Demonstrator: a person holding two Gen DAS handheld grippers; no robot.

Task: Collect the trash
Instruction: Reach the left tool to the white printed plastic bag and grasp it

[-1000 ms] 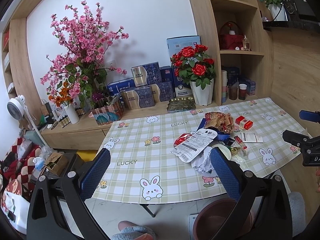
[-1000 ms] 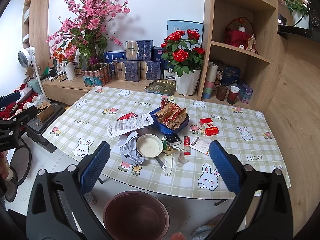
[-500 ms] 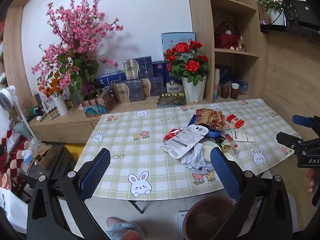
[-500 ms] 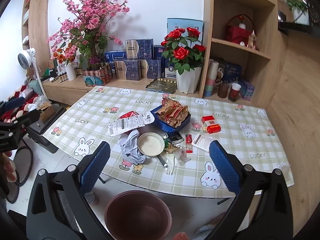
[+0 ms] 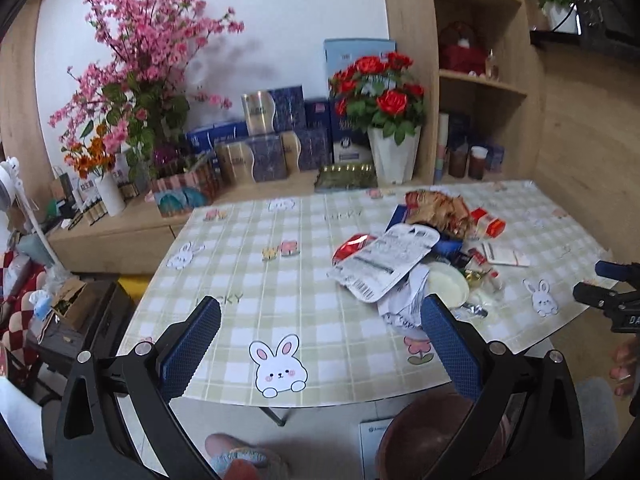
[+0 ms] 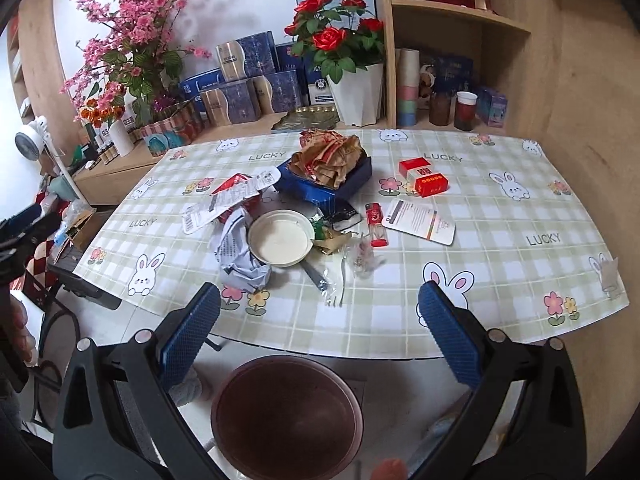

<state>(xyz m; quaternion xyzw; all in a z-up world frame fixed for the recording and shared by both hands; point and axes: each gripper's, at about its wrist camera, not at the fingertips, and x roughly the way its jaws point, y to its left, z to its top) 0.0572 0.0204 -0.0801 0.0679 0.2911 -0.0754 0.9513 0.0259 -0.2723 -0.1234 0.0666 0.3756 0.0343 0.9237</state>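
A pile of trash lies on the checked table [image 6: 500, 216]: a white paper bowl [image 6: 280, 238], crumpled paper [image 6: 238, 256], a white printed wrapper [image 6: 230, 200], a blue box [image 6: 324, 184] with brown wrappers [image 6: 326, 156], a red pack [image 6: 424, 178], a red lighter [image 6: 376, 224], a white card [image 6: 418, 222] and a plastic fork [image 6: 338, 286]. A brown bin [image 6: 286, 416] stands on the floor below the near table edge. My right gripper [image 6: 320, 316] is open and empty above the bin. My left gripper [image 5: 320, 332] is open and empty, left of the pile [image 5: 384, 264].
A white pot of red roses [image 6: 358, 88], blue gift boxes [image 6: 240, 80] and pink blossom branches [image 6: 132, 40] stand on the sideboard behind the table. Wooden shelves [image 6: 460, 20] rise at the right. Boxes and clutter [image 5: 68, 300] sit on the floor at the left.
Both grippers have moved closer to the table and lower. The right gripper now sits nearer the pile, over the bin. Nothing was taken hold of.
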